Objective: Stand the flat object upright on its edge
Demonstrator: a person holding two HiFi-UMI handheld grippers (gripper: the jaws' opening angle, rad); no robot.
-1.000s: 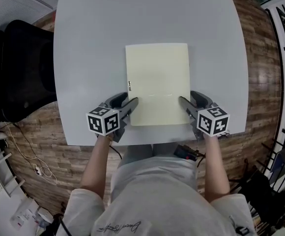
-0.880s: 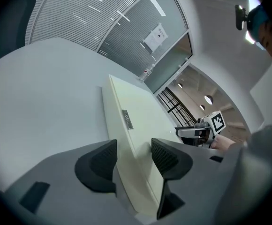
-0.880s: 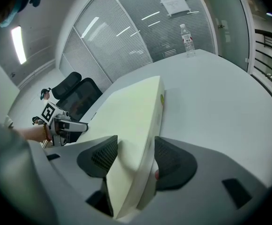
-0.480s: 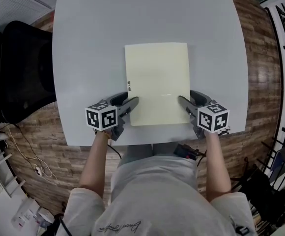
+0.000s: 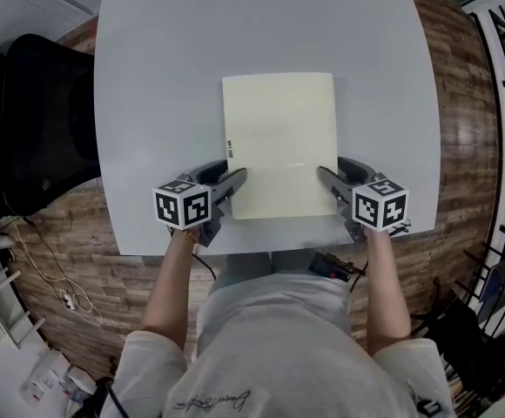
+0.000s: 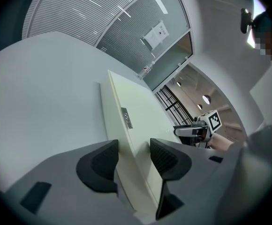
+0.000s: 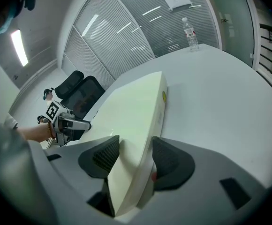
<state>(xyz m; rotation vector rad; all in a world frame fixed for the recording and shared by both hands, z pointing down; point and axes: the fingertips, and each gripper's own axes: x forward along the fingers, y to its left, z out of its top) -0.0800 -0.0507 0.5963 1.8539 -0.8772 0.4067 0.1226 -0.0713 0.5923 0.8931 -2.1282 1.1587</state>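
Flat pale-cream rectangular board lies ahead between both claws, long axis running away from them. Left gripper and right gripper each straddle a long edge; jaws wide, just been closing, apparently unclamped.

A grey table fills the centre, with wood-plank floor at right and a black chair at the left edge.
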